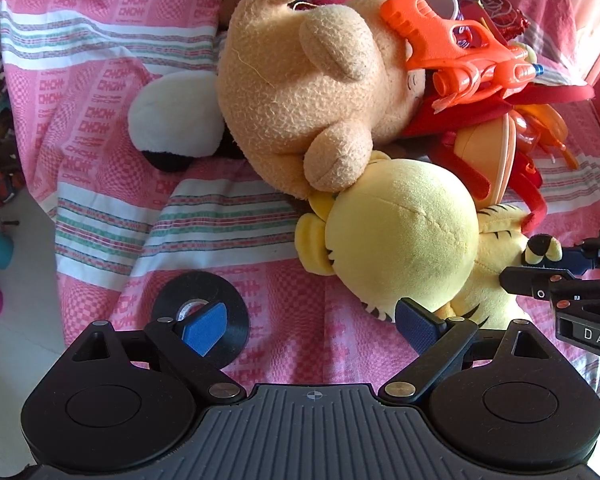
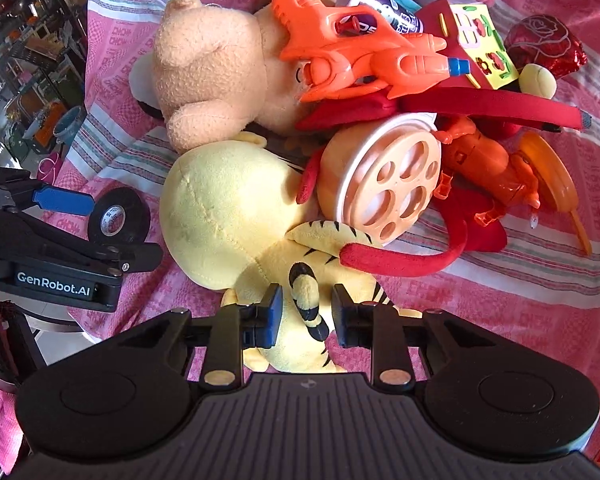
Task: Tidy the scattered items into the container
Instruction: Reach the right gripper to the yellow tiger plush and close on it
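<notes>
Toys heaped on a pink checked cloth [image 1: 100, 80] with white and green stripes.

Yellow tiger plush [image 2: 220, 208]: pale yellow pile, round seamed head, black stripes on body and limbs, tail ringed black with a black-and-yellow tip. It lies at the near edge of the heap, head touching the tan teddy bear [image 1: 300, 92].

Right gripper [image 2: 305, 314]: jaws narrow, blue pads either side of the tiger's tail. Whether the pads press on the tail I cannot tell; small gaps show on both sides.

Left gripper [image 1: 312, 322]: jaws spread wide, nothing between them but cloth. Its one pad overlaps a black tape roll [image 1: 202, 316] lying flat on the cloth; the other sits just beside the tiger's body.

Orange toy water gun [image 1: 460, 52] rests on the teddy. A peach cup with a holed lid [image 2: 384, 184] lies on its side against the tiger, beside a red plush [image 2: 440, 248].
</notes>
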